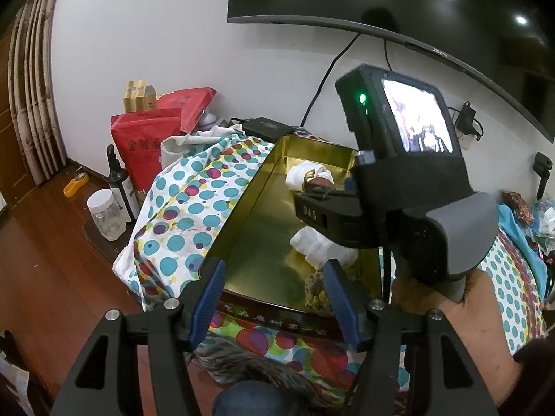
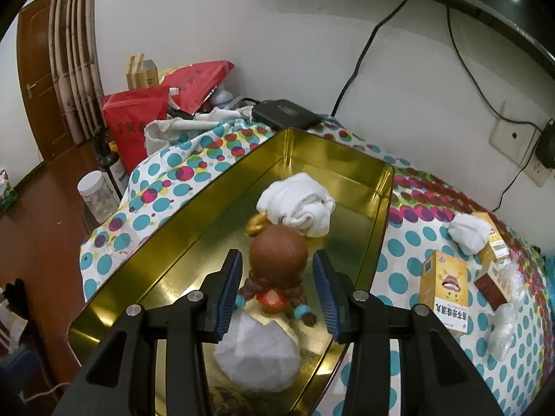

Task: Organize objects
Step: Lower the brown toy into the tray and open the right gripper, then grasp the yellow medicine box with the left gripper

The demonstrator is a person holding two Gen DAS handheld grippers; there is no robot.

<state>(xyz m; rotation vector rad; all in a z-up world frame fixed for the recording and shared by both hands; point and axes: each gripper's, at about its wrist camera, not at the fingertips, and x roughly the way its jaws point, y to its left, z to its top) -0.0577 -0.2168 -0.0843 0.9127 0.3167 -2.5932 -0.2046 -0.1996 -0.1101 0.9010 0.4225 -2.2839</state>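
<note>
A gold metal tin (image 2: 208,228) lies open on the polka-dot cloth; it also shows in the left wrist view (image 1: 249,222). In it stand a brown-haired doll figurine (image 2: 277,263), a white rolled cloth (image 2: 298,204) behind it and another white bundle (image 2: 258,357) in front. My right gripper (image 2: 277,294) is open, its blue pads either side of the doll, not touching it. My left gripper (image 1: 274,298) is open and empty at the tin's near edge. The right gripper's body (image 1: 399,173) blocks much of the left view.
On the cloth right of the tin lie a yellow box (image 2: 444,287), a white cloth bundle (image 2: 468,232), a brown box (image 2: 491,284) and plastic wrap. Red bags (image 2: 135,121), a bottle and a clear jar (image 2: 93,194) stand left. A black box (image 2: 284,112) and cables sit by the wall.
</note>
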